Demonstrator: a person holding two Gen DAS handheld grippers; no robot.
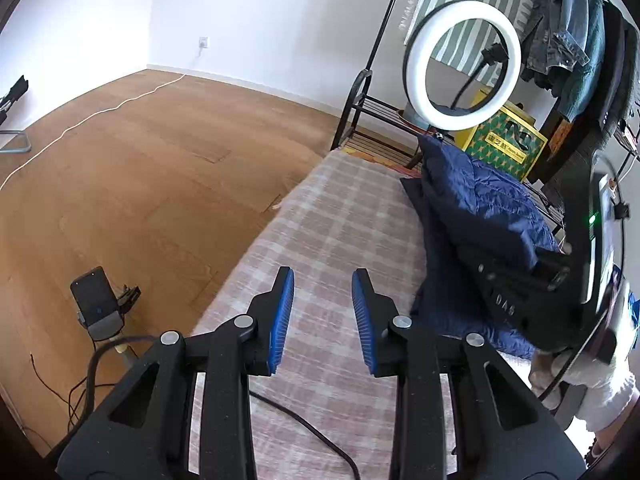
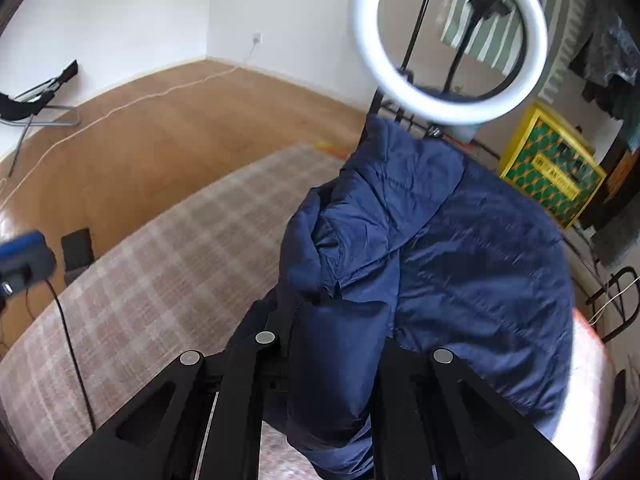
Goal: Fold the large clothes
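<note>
A navy puffer jacket (image 1: 480, 216) lies bunched on the right side of a checked pink-and-beige cloth (image 1: 332, 232) covering the table. My left gripper (image 1: 322, 312) is open and empty above the cloth, left of the jacket. In the right wrist view the jacket (image 2: 460, 260) fills the middle and is lifted in a fold. My right gripper (image 2: 338, 340) is shut on a thick fold of the jacket, and its fingertips are hidden in the fabric. The right gripper's black body also shows in the left wrist view (image 1: 520, 292), against the jacket.
A lit ring light (image 1: 460, 64) stands at the table's far end, close over the jacket. A black clothes rack (image 1: 580, 40) with hanging garments and a yellow-green box (image 1: 508, 140) stand behind. A phone on a stand (image 1: 96, 304) and cables are on the wooden floor to the left.
</note>
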